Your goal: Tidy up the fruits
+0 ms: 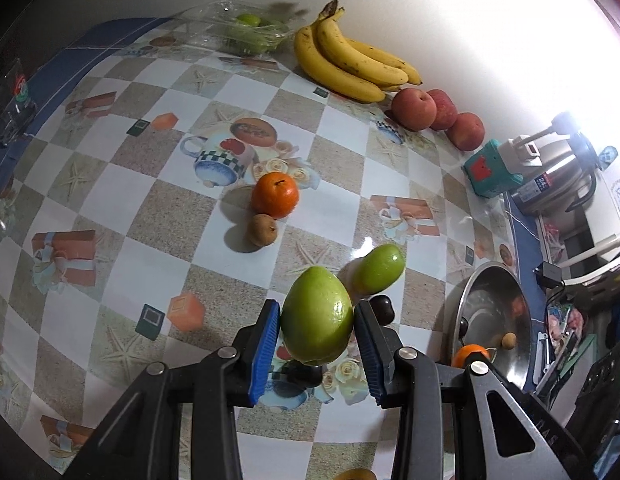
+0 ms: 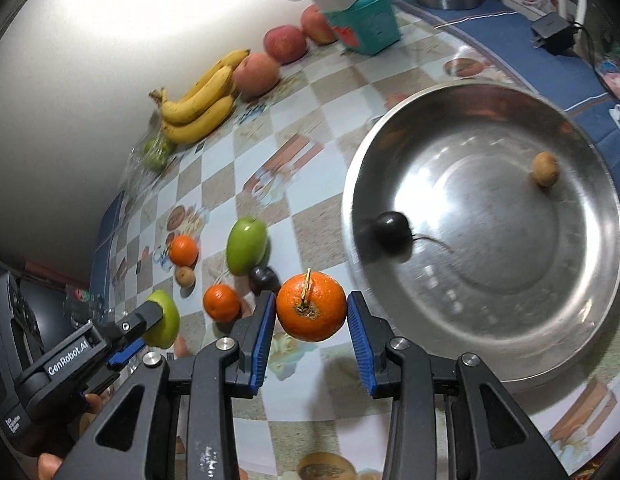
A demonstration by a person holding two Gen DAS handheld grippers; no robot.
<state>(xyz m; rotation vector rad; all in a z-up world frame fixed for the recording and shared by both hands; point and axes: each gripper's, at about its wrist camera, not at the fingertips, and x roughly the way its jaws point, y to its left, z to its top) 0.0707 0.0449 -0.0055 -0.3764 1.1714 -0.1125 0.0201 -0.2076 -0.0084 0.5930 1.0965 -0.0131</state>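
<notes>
In the steel bowl (image 2: 389,128): only a dark plum (image 2: 391,233) and a kiwi (image 2: 545,168). Right tool (image 2: 311,322) clamps an orange (image 2: 311,306) beside the rim; left tool (image 1: 317,326) grips a green mango (image 1: 317,315) above the bench (image 1: 158,208). Most fruit remains outside.

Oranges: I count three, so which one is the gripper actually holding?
The stemmed orange between the right gripper pads, raised beside the steel bowl. The other two oranges lie loose on the table.

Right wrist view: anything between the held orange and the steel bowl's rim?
Only the tool's blue pad and bare checkered tablecloth; no fruit lies between the orange and the bowl.
</notes>
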